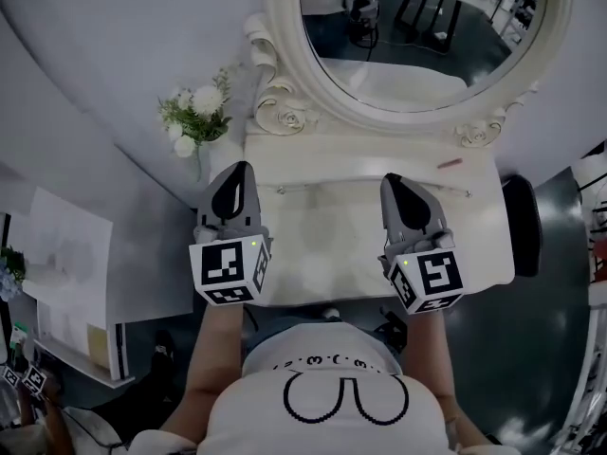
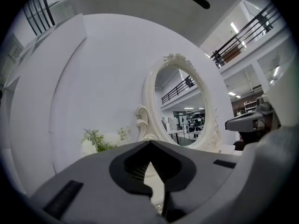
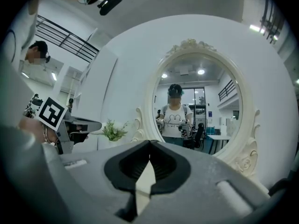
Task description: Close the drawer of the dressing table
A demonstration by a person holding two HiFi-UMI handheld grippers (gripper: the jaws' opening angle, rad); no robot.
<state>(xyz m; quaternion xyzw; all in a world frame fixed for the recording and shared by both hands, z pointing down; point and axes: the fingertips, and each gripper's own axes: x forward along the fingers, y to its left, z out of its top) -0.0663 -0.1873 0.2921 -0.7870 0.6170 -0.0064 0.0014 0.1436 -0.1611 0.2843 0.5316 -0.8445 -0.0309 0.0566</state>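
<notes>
The white dressing table (image 1: pixel 285 154) stands against the wall, and its drawer (image 1: pixel 322 245) is pulled out toward me, its inside pale and bare. Both grippers hover level over the drawer and point at the oval mirror (image 1: pixel 417 27). My left gripper (image 1: pixel 242 169) is above the drawer's left part, its jaws shut (image 2: pixel 149 143) with nothing between them. My right gripper (image 1: pixel 391 180) is above the right part, also shut (image 3: pixel 150 142) and holding nothing. Neither one touches the drawer. The mirror (image 3: pixel 196 106) reflects me standing in front of the table.
A vase of white flowers (image 1: pixel 197 117) stands at the tabletop's left end. A small reddish stick (image 1: pixel 450 163) lies on the tabletop at the right. A black seat (image 1: pixel 524 226) stands to the right of the table, a low white shelf (image 1: pixel 66 292) to the left.
</notes>
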